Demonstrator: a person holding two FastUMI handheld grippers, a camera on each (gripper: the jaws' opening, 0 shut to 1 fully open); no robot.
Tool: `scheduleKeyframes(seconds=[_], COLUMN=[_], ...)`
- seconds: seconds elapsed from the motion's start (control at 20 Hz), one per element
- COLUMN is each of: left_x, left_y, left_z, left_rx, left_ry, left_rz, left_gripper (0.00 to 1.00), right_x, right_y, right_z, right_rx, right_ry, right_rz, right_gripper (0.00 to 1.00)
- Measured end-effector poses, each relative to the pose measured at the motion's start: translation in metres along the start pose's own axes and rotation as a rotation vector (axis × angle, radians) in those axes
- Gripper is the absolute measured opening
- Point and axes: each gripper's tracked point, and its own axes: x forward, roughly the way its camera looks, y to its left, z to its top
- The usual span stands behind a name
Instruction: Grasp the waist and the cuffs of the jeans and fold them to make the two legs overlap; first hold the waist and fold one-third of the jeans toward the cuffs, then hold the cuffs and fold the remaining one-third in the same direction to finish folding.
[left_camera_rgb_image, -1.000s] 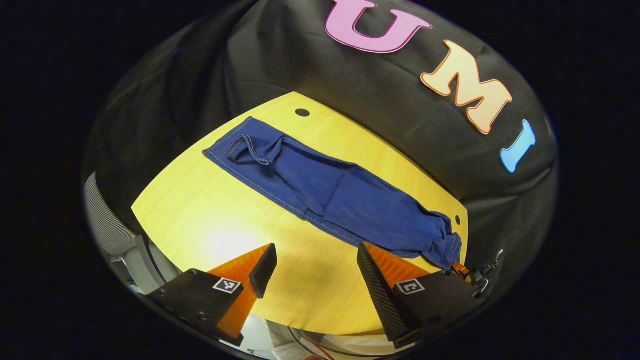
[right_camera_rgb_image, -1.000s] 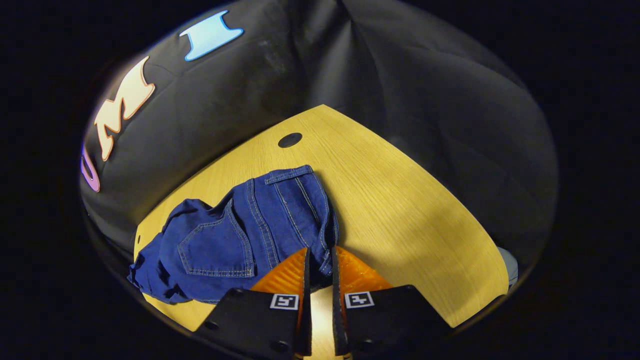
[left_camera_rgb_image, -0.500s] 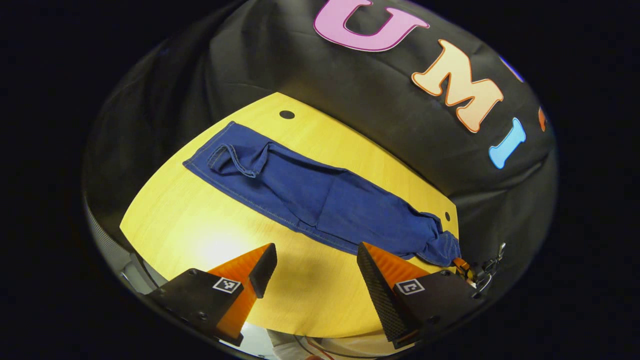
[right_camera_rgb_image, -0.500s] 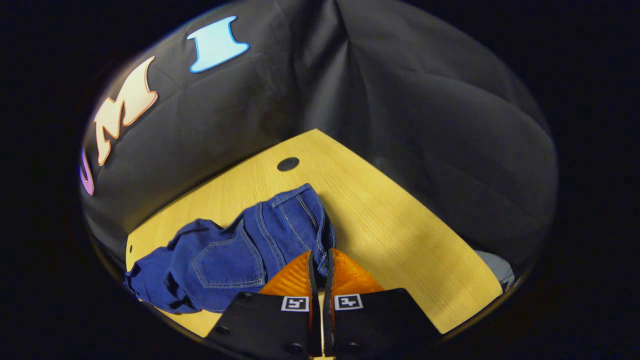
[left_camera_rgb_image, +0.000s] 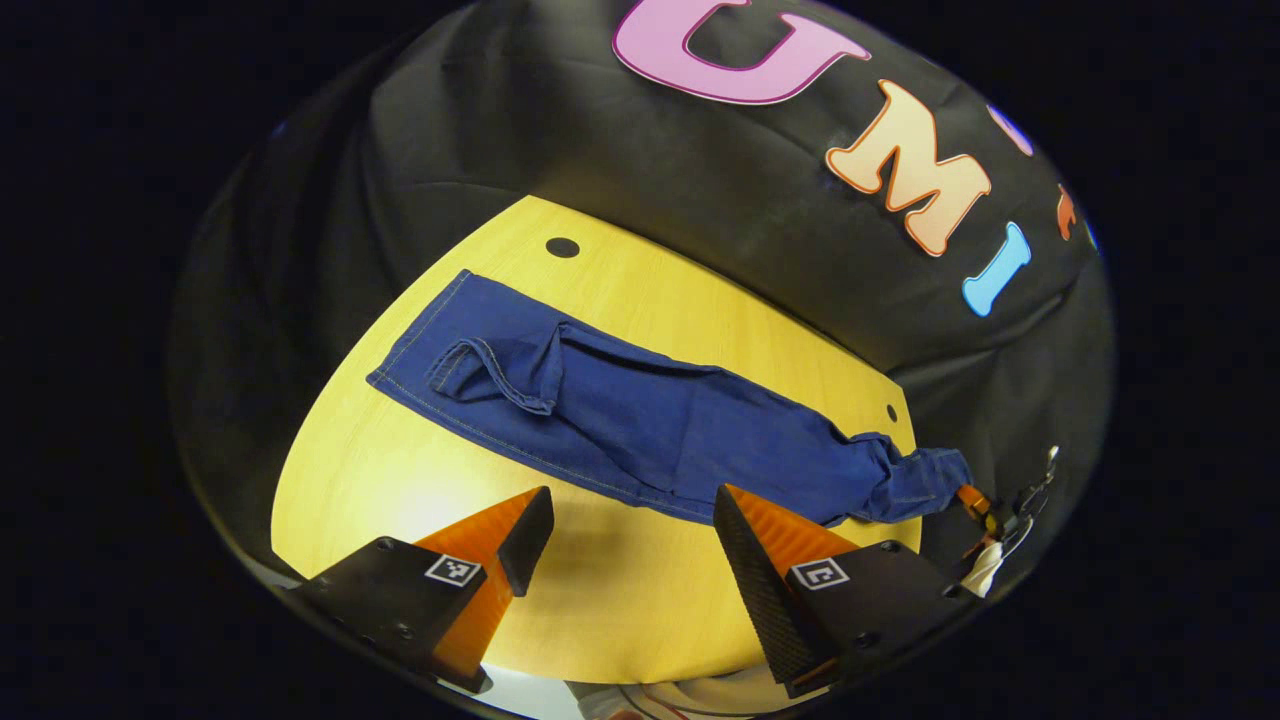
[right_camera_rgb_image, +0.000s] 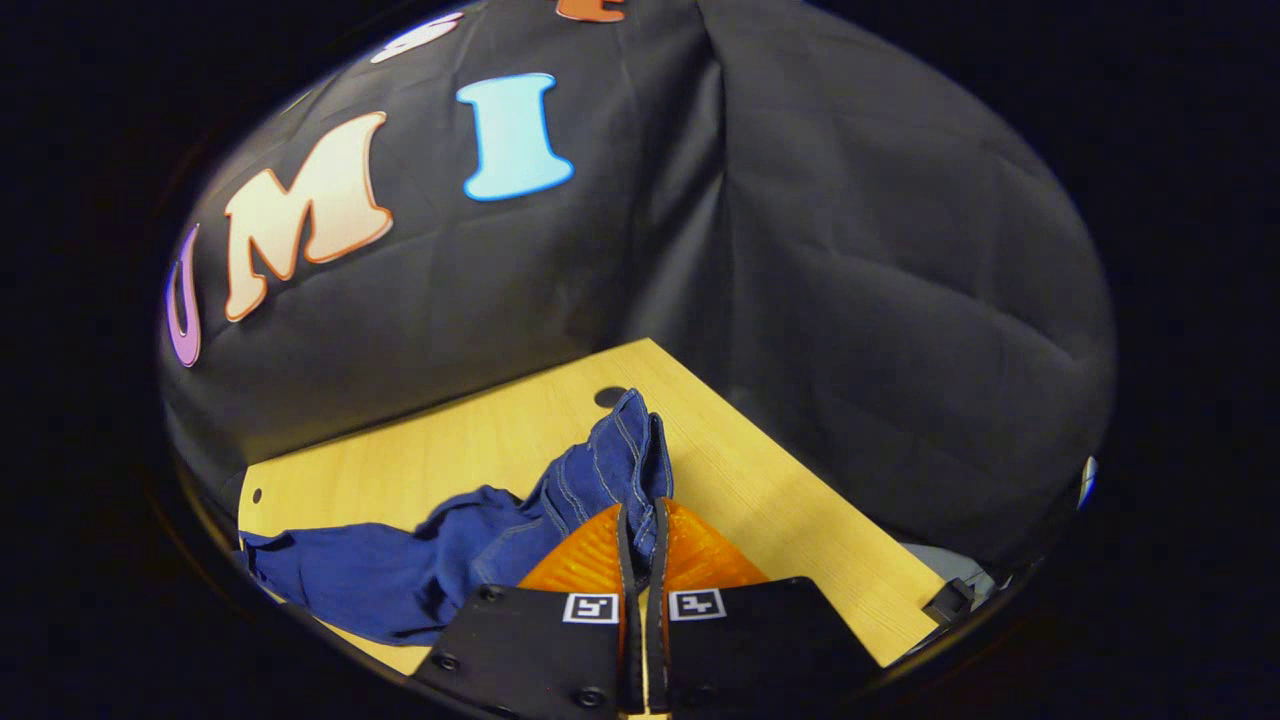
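Black cloth walled the booth behind our yellow wooden table, where the jeans lay stretched lengthwise. Our right gripper had its fingers pinched tight on the waist, lifted clear of the table. Our left gripper hovered wide open and empty just beside the near seam of the jeans. We judged the fold would go best by carrying the waist low and level toward the cuffs. The waist hung near the table's corner, with bare wood open beside the near seam.
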Motion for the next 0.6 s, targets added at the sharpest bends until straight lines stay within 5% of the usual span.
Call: scheduleKeyframes(seconds=[0.3, 0.6], left_x=[0.012, 0.013], left_y=[0.028, 0.06], left_z=[0.001, 0.016], left_rx=[0.004, 0.009], left_ry=[0.04, 0.025], left_rz=[-0.063, -0.054], left_gripper=[0.96, 0.96], right_x=[-0.066, -0.099], right_y=[0.022, 0.124], right_z=[0.016, 0.016], right_rx=[-0.065, -0.122], right_ry=[-0.1, -0.139], right_rz=[0.042, 0.203], right_gripper=[0.04, 0.07])
